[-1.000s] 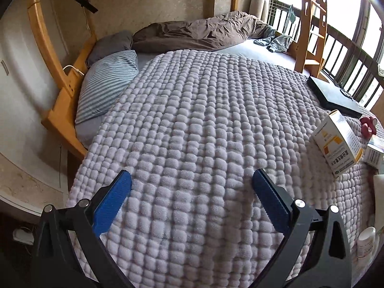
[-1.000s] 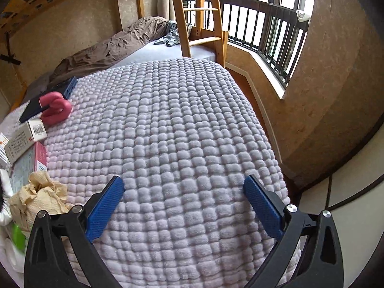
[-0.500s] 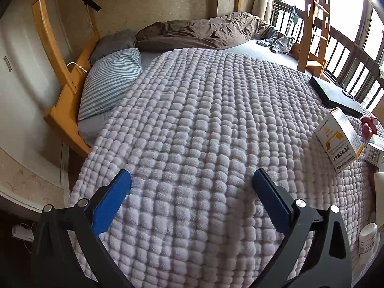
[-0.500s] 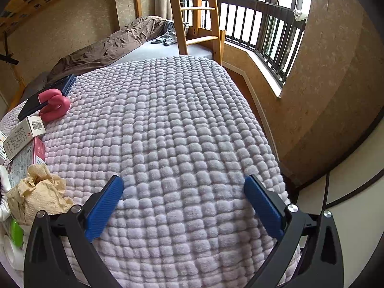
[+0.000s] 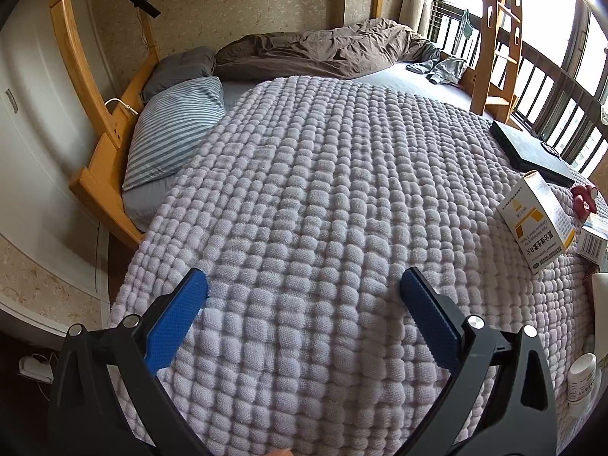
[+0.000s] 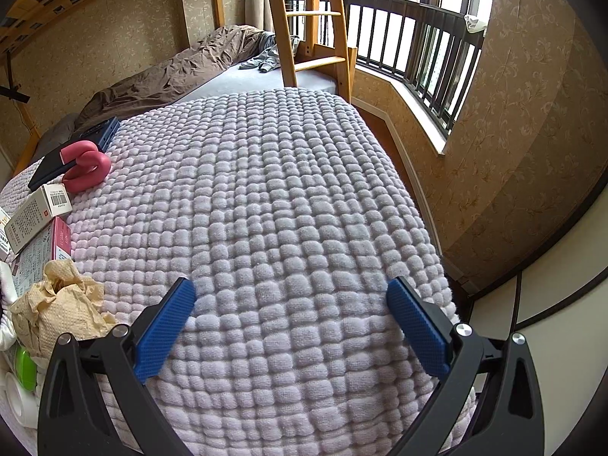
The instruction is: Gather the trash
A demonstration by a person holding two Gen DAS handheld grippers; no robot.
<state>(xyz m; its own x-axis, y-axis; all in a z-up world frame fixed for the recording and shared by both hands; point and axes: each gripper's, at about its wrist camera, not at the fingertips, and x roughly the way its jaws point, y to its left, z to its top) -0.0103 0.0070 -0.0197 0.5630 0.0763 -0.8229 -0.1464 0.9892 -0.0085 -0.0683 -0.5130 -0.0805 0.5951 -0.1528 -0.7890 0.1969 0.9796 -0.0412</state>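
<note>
A crumpled tan paper wad (image 6: 57,311) lies on the lilac blanket (image 6: 288,197) at the left of the right wrist view, beside white and red boxes (image 6: 38,216). A yellow-and-white medicine box (image 5: 535,220) and a small white bottle (image 5: 581,380) lie at the right in the left wrist view. My left gripper (image 5: 304,285) is open and empty over bare blanket. My right gripper (image 6: 290,288) is open and empty, to the right of the paper wad.
A pink curved object (image 6: 85,167) and a dark flat case (image 6: 76,148) lie further back. A striped pillow (image 5: 174,129), brown duvet (image 5: 323,49), wooden ladder (image 6: 304,26) and bed frame (image 5: 98,144) border the bed. The window railing (image 6: 418,57) is on the right.
Both grippers have drawn slightly back and up, so a bit more of the blanket and the items show. Both stay open.
</note>
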